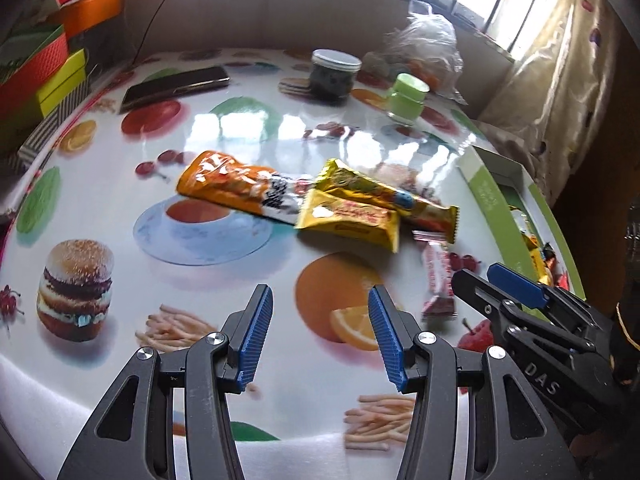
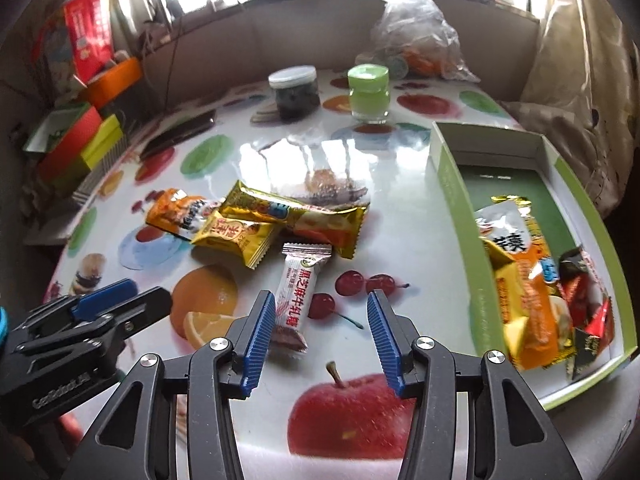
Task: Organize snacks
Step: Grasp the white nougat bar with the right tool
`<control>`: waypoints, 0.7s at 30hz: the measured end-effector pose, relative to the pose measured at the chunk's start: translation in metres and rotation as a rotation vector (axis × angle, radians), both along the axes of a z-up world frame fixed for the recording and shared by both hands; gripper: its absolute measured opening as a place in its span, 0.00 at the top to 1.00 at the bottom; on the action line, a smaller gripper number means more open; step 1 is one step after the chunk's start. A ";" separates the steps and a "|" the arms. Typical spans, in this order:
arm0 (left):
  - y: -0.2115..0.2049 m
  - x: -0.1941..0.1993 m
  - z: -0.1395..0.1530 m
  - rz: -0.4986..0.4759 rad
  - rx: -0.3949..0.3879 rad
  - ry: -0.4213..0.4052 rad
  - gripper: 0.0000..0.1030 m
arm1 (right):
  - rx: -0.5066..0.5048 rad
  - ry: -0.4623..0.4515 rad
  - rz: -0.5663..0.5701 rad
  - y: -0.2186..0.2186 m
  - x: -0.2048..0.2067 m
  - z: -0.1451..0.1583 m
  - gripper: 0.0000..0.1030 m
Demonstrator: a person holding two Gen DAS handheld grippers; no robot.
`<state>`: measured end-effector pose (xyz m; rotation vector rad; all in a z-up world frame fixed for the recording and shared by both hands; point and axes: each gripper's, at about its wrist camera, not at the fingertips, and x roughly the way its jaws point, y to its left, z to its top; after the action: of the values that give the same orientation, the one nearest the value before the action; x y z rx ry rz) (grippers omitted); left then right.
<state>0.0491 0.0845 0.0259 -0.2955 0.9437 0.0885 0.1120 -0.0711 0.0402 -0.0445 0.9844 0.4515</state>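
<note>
1. I read the left gripper [image 1: 320, 336] as open: both blue pads stand wide apart, hold nothing, and hang over the printed orange on the table [image 1: 100, 216].
2. I read the right gripper [image 2: 322, 334] as open as well, empty, above the printed cherries.
3. The white nougat bar [image 2: 296, 296] lies just beside the right gripper's left pad [image 2: 258, 344]; I cannot tell whether they touch.
4. Beyond it, three loose snacks overlap in one cluster: the small yellow packet [image 2: 234, 238] in front, the long gold packet [image 2: 296, 216] behind it, and the orange packet [image 2: 176, 212] at the left end.
5. To the right, the green box [image 2: 452, 184] lies open on the table. Its near end holds several orange, yellow and dark wrappers.
6. At the far table edge stand a dark jar [image 2: 294, 92] and a green jar [image 2: 368, 92], near each other, with a clear plastic bag [image 2: 416, 28] behind.
7. A phone [image 1: 176, 86] lies far left.
</note>
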 end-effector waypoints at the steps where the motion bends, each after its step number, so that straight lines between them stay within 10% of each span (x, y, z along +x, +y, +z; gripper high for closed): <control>1: 0.002 0.000 -0.001 0.002 -0.004 0.003 0.50 | 0.001 0.013 0.003 0.003 0.002 -0.003 0.54; 16: 0.031 0.005 -0.013 0.056 -0.044 0.026 0.50 | -0.058 0.016 0.007 0.021 0.011 -0.017 0.54; 21: 0.029 0.010 -0.013 0.049 -0.048 0.027 0.50 | -0.070 0.004 -0.005 0.017 0.010 -0.017 0.70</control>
<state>0.0594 0.1136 0.0132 -0.3628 0.9670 0.1149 0.1219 -0.0542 0.0237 -0.1041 1.0044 0.4125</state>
